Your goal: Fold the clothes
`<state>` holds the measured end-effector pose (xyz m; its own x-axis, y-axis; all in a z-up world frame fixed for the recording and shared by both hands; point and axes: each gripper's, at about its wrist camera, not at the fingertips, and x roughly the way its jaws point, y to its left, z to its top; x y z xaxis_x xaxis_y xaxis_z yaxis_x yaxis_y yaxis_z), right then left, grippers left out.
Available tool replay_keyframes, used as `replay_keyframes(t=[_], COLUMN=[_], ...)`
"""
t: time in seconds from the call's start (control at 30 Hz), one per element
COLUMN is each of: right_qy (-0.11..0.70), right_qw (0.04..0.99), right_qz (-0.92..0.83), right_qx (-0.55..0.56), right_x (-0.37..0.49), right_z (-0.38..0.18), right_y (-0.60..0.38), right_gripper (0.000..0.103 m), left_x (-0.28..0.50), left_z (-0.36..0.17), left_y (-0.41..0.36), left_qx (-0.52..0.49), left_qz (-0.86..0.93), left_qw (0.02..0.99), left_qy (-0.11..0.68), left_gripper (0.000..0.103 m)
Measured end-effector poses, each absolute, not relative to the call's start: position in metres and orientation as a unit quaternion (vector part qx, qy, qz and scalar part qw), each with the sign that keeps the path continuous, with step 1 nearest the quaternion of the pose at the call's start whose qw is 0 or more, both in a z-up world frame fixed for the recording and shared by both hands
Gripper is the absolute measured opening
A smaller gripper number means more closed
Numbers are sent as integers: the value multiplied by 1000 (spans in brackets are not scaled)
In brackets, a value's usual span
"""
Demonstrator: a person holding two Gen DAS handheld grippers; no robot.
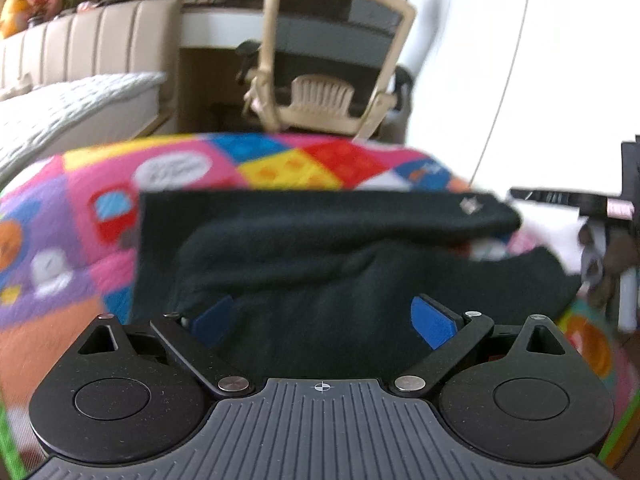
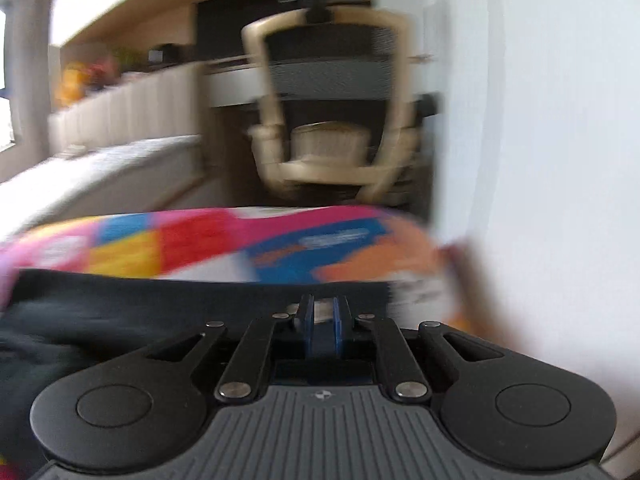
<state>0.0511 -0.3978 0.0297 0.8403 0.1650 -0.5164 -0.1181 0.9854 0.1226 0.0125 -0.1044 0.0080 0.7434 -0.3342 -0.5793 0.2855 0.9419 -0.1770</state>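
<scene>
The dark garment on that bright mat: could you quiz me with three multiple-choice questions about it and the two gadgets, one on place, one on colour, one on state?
1. What does the black garment lie on?
A. a patchwork mat
B. the chair
C. the bed

2. What colour are the pads on the fingers?
A. red
B. blue
C. white

3. How is the left gripper set?
A. shut on the garment
B. shut on nothing
C. open

Answers: A, coloured squares show around the garment; B, blue pads show in both views; C, its fingers stand wide apart, whereas the right gripper has its fingers close together.
</scene>
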Motion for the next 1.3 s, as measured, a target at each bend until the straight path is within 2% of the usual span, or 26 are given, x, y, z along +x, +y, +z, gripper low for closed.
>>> replay_keyframes(t=[0.13,0.27,0.33,0.4,0.53,0.67,0.8,1.2,1.3], right_qy=[305,350,340,331,310,310,321,315,313], right_qw=[938,922,929,937,941,942,942,947,947], right_qz=[138,142,130,99,110,105,74,44,45], right_qx=[88,85,70,58,74,71,67,47,54], right_x=[64,87,90,85,45,-4,-30,-13,-16], right_z=[18,-5,-9,-5,4,4,-9,-15,-14], right_y=[-363,-343,-346,-354,-380,-405,-431,-436,-436], right_gripper=[11,10,9,12,30,40,41,42,48], left_x=[56,93,104,100,70,22,-10,-4,-13], left_z=[9,-7,-18,-18,-5,-1,-14,-21,-23], left_y=[-130,-145,-145,-138,-118,-96,-76,-72,-76], left_qx=[-65,-68,-66,-70,-78,-84,-85,-77,-59], left_qz=[-187,-143,-106,-106,-94,-96,-76,-77,-75], left_qw=[924,921,919,923,928,933,931,935,938], left_qy=[326,356,374,364,353,338,347,338,333], left_gripper=[98,98,98,98,98,98,99,100,101])
